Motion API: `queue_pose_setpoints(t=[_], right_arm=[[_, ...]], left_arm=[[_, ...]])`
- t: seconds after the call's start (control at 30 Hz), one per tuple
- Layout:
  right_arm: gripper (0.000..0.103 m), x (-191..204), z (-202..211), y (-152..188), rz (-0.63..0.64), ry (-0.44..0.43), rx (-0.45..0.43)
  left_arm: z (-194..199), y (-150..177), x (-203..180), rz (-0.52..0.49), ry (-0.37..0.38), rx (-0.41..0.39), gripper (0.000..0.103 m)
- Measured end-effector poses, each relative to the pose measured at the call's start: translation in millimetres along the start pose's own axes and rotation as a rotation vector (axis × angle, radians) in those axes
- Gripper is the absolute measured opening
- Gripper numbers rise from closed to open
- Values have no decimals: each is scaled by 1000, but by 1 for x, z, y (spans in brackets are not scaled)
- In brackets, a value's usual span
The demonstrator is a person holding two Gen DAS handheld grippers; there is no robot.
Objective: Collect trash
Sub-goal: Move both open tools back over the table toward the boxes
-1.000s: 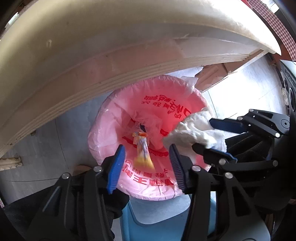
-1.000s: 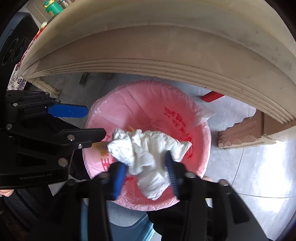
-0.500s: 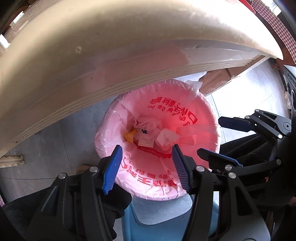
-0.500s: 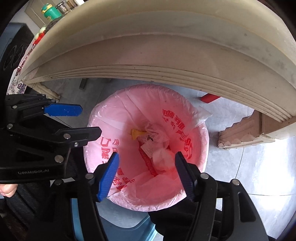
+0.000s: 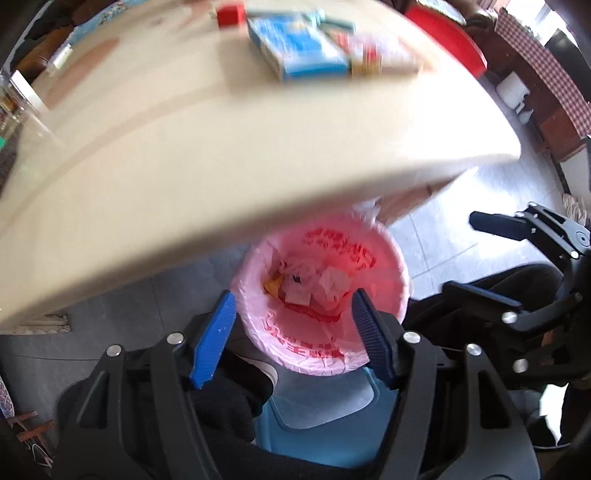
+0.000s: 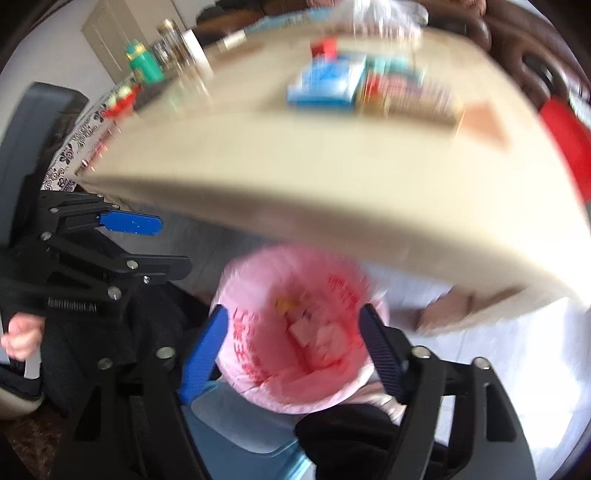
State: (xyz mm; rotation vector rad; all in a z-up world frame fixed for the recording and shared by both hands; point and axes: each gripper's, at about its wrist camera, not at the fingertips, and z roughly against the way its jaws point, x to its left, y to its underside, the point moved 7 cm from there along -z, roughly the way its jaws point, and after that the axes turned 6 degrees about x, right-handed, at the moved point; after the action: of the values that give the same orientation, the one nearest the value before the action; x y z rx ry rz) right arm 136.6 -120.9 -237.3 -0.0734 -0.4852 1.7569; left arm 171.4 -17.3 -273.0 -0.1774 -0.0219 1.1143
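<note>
Now you are between drops: both claws are empty above the bin, so the step in hand looks like going back to the table for the next piece of trash.

Your left gripper (image 5: 291,332) hangs with its blue pads spread wide and nothing between them, framing the near rim of the pink-lined bin (image 5: 400,273) on the floor below the table edge (image 5: 258,206). That bin already holds trash (image 5: 314,288): crumpled white paper, a small printed label or wrapper, and a yellow scrap, all sunk low in the liner. A blue stool (image 5: 325,424) sits just beside the bin on your side.

Your right gripper (image 6: 291,350) is likewise spread and holding nothing, hovering over the same bin (image 6: 236,350) in its blurred view.

On the tabletop, a blue box (image 5: 295,48) lies touching a red-and-white packet (image 5: 384,55), with a small red item (image 5: 231,14) near them; the blur hides whether these are trash. Your next move calls for raising a claw clear of the table edge, then picking out what is actually waste before closing on it.
</note>
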Motion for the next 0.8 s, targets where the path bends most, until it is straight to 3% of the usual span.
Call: queue_pose_setpoints(t=[0.1, 0.2, 0.37, 0.47, 0.53, 0.8], right_arm=[[74, -5, 39, -22, 36, 22, -53], [83, -9, 70, -42, 73, 25, -92], [87, -15, 105, -74, 161, 5, -104], [88, -26, 111, -92, 192, -39, -90], [88, -35, 110, -103, 208, -58, -71], [88, -62, 100, -127, 326, -35, -5]], left_arm=[[37, -21, 3, 17, -3, -32, 65], [70, -42, 3, 18, -10, -61, 70], [109, -83, -1, 63, 18, -78, 73], [119, -102, -6, 92, -25, -95, 74], [119, -117, -7, 108, -16, -85, 74], [103, -164, -22, 121, -36, -43, 74]])
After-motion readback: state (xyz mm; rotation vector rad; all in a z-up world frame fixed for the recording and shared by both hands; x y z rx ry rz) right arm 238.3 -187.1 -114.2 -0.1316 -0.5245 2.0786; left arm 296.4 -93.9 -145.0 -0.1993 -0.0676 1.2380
